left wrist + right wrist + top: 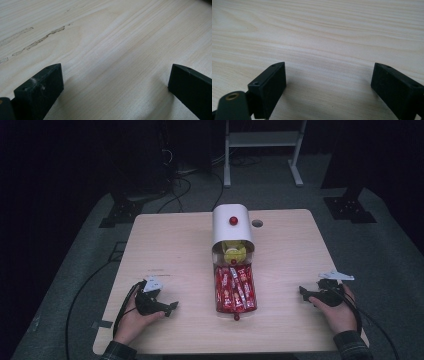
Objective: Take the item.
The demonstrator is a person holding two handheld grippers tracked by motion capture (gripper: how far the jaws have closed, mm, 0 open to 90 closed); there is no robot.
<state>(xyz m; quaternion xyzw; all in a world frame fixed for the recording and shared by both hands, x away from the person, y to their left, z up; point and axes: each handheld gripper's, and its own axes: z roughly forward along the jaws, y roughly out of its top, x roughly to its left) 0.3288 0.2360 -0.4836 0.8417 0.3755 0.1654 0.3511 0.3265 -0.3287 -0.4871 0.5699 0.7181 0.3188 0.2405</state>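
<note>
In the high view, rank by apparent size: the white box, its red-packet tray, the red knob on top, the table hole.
1. White box and tray: look alike, too close to rank.
2. Table hole.
3. Red knob, slightly smaller.

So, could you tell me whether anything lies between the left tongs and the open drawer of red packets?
Nothing visible does: bare table separates the left tongs from the drawer of red packets.

Table point(165, 245): light wood top, rounded corners, one round hole point(257, 223) near the far edge.
Floor point(75, 265): grey carpet.
Cables point(175, 190): black, trailing on the floor beyond the table.
Frame point(262, 150): white metal, standing behind the table.
Surroundings: dark, unlit.
</note>
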